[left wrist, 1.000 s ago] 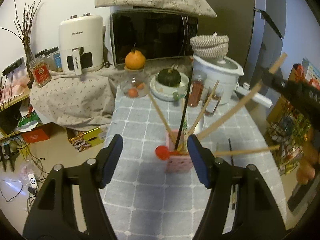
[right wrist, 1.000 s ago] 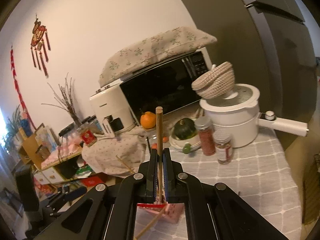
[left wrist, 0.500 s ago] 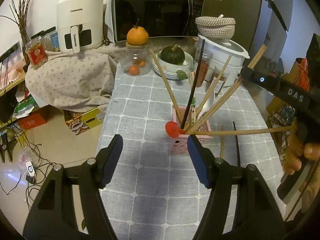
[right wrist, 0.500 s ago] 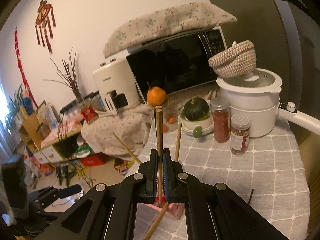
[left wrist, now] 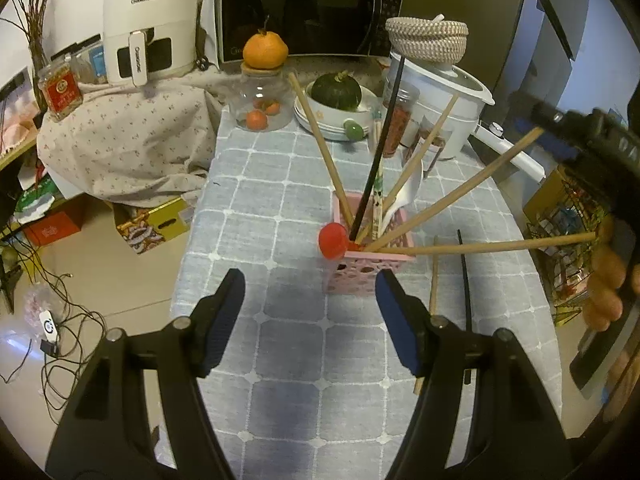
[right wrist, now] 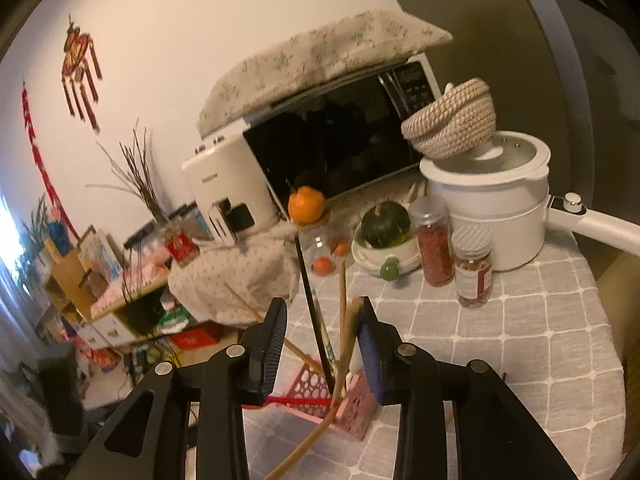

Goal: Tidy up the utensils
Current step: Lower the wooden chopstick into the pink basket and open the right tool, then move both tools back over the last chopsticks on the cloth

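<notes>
While the jaws part: the right gripper (right wrist: 323, 334) is opening above the pink holder (left wrist: 370, 264), and a wooden chopstick (right wrist: 344, 344) stands between its pads, leaning against the right-hand blue pad.
Left gripper: the left gripper (left wrist: 310, 304) hangs over the grey checked tablecloth (left wrist: 288, 368), jaws apart with nothing between them, the holder just beyond its tips.
Holder contents: several wooden chopsticks fan out of it, along with a black chopstick (left wrist: 380, 152), a white spoon (left wrist: 404, 196) and a red-headed utensil (left wrist: 333, 241) at its near-left corner.
Loose on the cloth: another black chopstick (left wrist: 465, 280) and a wooden chopstick lie flat just right of the holder.
Right hand: fingers (left wrist: 606, 280) wrap the handle of the right tool at the edge of the left wrist view.
Behind the holder: a glass jar (left wrist: 262, 100) topped with an orange, a green squash (left wrist: 337, 90) in a bowl, spice jars (right wrist: 434, 248), a white cooker (right wrist: 496, 200) carrying a woven basket (right wrist: 452, 124), and a microwave (left wrist: 304, 8).
</notes>
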Action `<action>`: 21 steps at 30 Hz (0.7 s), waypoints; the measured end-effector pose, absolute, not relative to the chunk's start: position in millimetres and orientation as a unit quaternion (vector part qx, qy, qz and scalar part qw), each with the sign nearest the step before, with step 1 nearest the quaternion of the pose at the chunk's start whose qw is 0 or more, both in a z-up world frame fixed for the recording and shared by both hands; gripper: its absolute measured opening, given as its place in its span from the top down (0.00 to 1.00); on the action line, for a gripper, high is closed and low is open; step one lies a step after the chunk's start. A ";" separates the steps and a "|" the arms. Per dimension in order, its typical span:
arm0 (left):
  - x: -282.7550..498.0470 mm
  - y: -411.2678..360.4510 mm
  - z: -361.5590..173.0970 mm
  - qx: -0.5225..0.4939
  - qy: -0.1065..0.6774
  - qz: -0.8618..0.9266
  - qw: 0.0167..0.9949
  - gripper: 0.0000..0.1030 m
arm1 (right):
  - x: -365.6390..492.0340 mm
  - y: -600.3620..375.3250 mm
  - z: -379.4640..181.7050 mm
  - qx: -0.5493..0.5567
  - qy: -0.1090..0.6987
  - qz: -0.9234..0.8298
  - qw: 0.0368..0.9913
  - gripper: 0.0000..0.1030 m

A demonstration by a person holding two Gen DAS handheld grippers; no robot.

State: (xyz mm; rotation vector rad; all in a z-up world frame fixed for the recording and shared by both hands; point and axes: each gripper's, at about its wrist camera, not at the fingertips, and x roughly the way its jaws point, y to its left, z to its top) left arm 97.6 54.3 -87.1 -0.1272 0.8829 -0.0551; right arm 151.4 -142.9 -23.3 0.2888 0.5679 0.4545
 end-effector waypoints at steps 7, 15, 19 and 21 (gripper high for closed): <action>99.5 54.7 -89.3 -0.066 0.431 -0.029 0.900 0.34 | 154.2 -140.9 -23.4 0.137 0.279 0.223 0.924 0.92; 99.2 57.5 -88.8 -0.072 0.431 -0.026 0.899 0.34 | 156.5 -121.4 -28.2 0.105 0.290 0.233 0.923 0.96; 98.6 58.9 -88.4 -0.072 0.431 -0.026 0.899 0.33 | 160.3 -109.8 -29.6 0.088 0.295 0.240 0.921 0.96; 99.0 59.6 -88.5 -0.072 0.432 -0.026 0.899 0.33 | 165.7 -107.4 -33.7 0.090 0.307 0.244 0.915 0.95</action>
